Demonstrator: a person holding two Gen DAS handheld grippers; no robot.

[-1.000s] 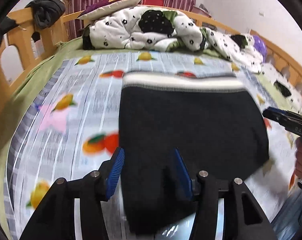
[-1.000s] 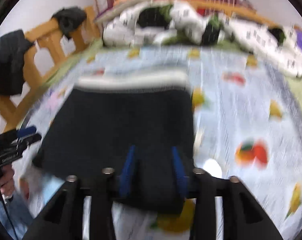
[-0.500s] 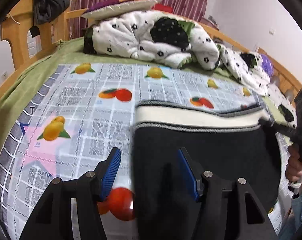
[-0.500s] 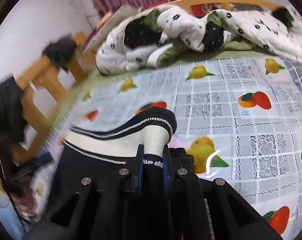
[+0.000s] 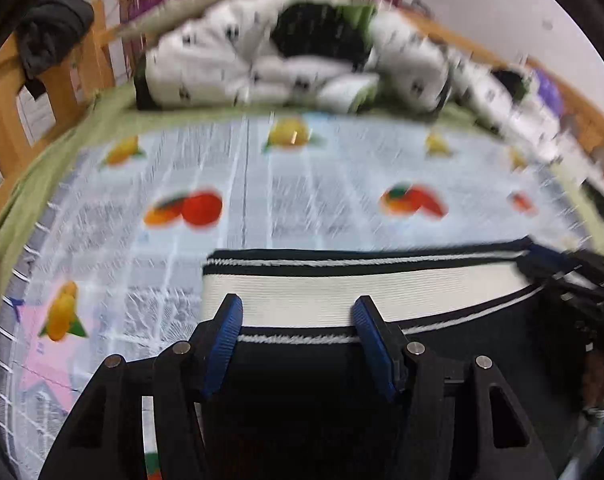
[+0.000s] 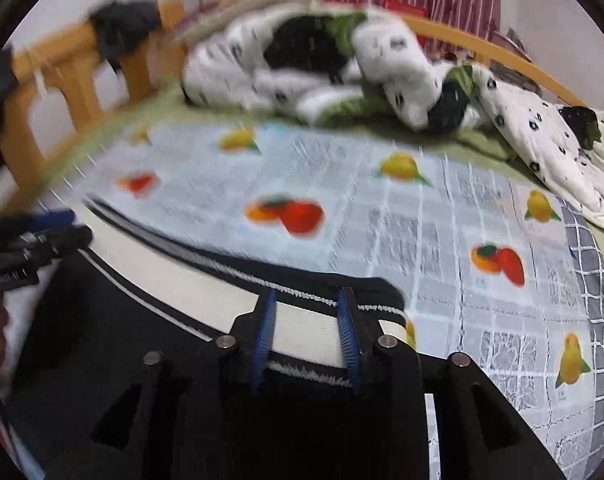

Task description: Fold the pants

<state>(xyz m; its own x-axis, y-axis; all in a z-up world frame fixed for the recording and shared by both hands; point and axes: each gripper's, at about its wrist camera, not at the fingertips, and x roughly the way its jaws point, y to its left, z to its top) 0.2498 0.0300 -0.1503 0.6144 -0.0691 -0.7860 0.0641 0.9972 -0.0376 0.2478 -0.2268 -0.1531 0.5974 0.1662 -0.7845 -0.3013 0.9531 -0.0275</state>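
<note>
Black pants point(image 5: 481, 360) with a white ribbed waistband point(image 5: 381, 288) lie flat on the fruit-print cloth point(image 5: 302, 200). My left gripper point(image 5: 298, 302) is open and hangs over the waistband near its left end, fingers astride it without pressing. The right gripper point(image 6: 306, 294) is over the waistband's point(image 6: 162, 276) right end. Its jaws are opening, and the band lies flat between the blue pads point(image 6: 262, 336). Each view catches the other gripper at its edge: the right gripper point(image 5: 561, 268) and the left gripper point(image 6: 42, 228).
A crumpled white quilt with black flowers point(image 5: 282, 68) fills the far end of the bed. A wooden bed rail point(image 5: 6, 120) runs along the left, with a dark garment point(image 5: 50, 32) draped over it. The green sheet point(image 5: 62, 148) borders the cloth.
Both grippers moved forward from the pants' body to the waistband. The right gripper, shut on a raised waistband corner half a second ago, now has its jaws apart and the band lies flat.
</note>
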